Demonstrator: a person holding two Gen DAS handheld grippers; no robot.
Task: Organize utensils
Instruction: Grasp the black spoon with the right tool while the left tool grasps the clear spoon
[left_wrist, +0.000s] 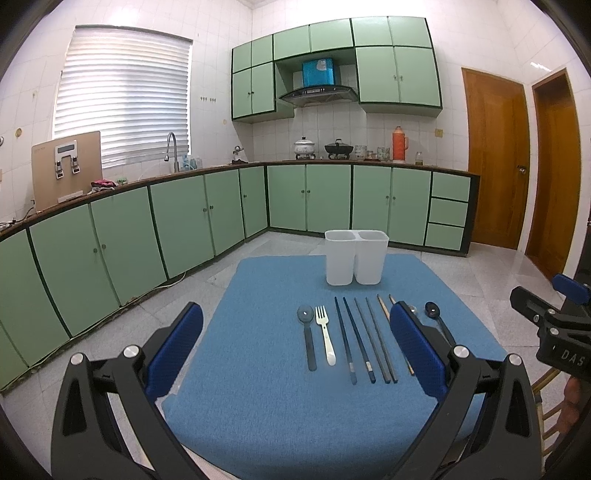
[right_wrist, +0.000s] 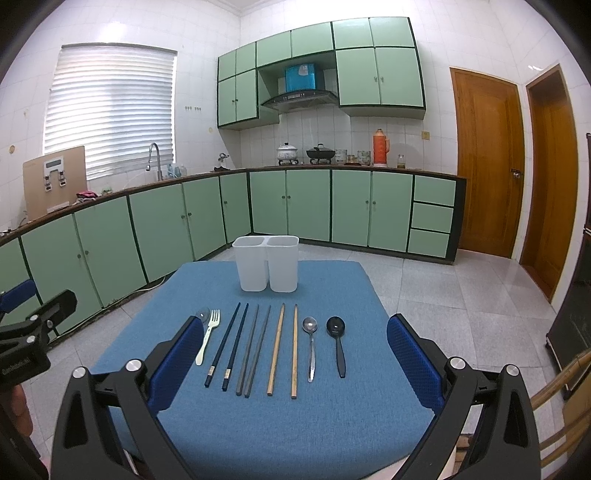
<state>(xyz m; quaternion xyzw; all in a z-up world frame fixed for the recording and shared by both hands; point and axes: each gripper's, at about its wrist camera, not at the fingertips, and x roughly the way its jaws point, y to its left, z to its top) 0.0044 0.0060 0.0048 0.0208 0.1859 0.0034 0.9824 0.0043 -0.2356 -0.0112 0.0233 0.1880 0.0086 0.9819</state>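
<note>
Blue mat (right_wrist: 332, 424): utensils (right_wrist: 255, 347) in row, white holder (right_wrist: 266, 264) behind.

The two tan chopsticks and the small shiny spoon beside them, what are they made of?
The tan chopsticks look like bare wood or bamboo: matte, pale brown, uncoated. The shiny spoon looks like polished metal, probably stainless steel, since its bowl gleams silver.

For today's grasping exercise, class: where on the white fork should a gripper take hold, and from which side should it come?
Grip the white fork at mid-handle, coming from above, with the gripper's fingers across its width. It lies flat on the blue mat, handle toward the camera, so only a top-down pinch fits. The left gripper, open, seems better placed; neighbours on both sides leave narrow gaps.
</note>
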